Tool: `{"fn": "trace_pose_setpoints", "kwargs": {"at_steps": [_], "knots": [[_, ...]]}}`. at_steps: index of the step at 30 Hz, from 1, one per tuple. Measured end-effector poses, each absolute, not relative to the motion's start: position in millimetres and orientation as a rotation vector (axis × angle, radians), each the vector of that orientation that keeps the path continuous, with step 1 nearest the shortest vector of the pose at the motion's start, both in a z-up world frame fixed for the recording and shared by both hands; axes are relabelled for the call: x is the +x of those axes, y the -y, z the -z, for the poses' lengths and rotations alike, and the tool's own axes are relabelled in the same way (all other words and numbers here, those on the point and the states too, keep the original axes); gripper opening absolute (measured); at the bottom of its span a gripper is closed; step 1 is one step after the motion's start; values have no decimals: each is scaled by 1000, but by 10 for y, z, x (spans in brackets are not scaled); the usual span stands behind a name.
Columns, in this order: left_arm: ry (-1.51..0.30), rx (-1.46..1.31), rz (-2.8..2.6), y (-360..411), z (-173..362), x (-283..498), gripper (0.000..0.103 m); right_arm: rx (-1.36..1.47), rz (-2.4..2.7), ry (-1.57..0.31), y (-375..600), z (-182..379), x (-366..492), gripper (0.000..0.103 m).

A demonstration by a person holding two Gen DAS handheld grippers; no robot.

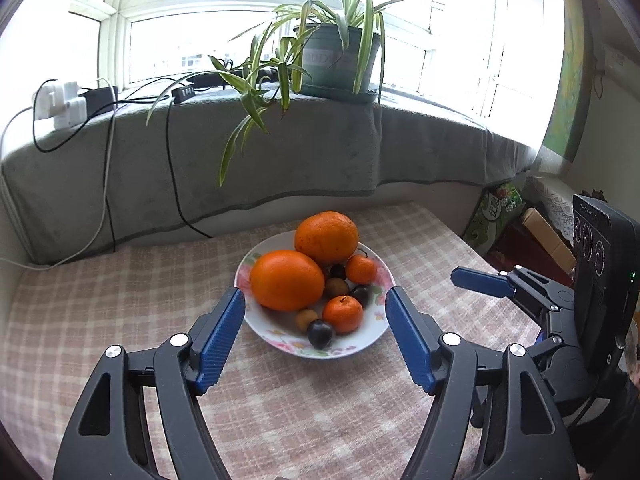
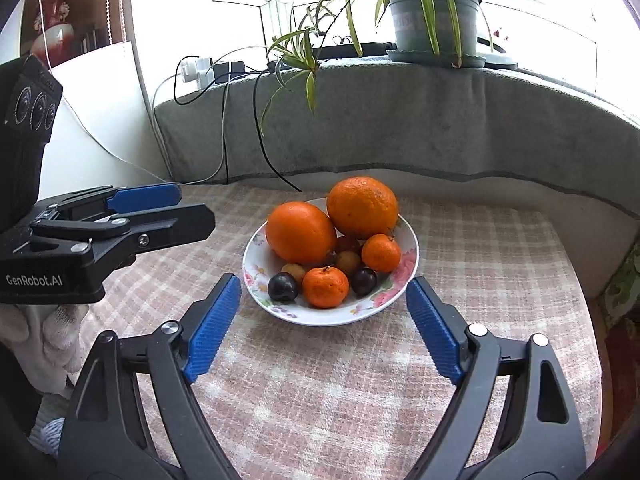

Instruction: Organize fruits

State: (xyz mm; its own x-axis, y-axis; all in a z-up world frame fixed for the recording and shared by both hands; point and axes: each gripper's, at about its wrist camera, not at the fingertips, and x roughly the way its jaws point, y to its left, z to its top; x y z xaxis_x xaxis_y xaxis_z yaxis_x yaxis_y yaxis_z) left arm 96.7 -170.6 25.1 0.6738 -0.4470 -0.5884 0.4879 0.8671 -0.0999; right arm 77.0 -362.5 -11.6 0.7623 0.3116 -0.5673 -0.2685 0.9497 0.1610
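Observation:
A white floral bowl (image 1: 352,346) (image 2: 320,318) stands on the checked tablecloth. It holds two large oranges (image 1: 287,280) (image 2: 300,232), two tangerines (image 1: 343,314) (image 2: 325,287), dark plums (image 1: 320,334) (image 2: 283,287) and small yellow fruits (image 1: 306,319) (image 2: 348,262). My left gripper (image 1: 315,294) is open just short of the bowl's near rim, with nothing between its blue pads. My right gripper (image 2: 323,281) is open wider, also short of the bowl and holding nothing. Each gripper shows at the side of the other's view, left (image 2: 192,204) and right (image 1: 480,282).
A grey cloth (image 1: 304,160) covers the window sill behind the table, with a potted spider plant (image 1: 340,60) whose leaves hang toward the bowl. Chargers (image 1: 60,104) and cables (image 1: 176,184) trail down the cloth. Boxes and bags (image 1: 520,220) sit off the table's right edge. A gloved hand (image 2: 52,340) holds the left gripper.

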Motion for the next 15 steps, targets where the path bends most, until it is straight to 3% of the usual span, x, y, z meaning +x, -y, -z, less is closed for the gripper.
{"fn": "trace_pose_setpoints", "kwargs": {"at_steps": [2,15], "knots": [[-638,60,514,1673,-240,900,80,83,-304,-621,3643,99,740,92],[-591,74,410,1561,-235,571,81,96,-220,-593,3693,34,600,92]]}}
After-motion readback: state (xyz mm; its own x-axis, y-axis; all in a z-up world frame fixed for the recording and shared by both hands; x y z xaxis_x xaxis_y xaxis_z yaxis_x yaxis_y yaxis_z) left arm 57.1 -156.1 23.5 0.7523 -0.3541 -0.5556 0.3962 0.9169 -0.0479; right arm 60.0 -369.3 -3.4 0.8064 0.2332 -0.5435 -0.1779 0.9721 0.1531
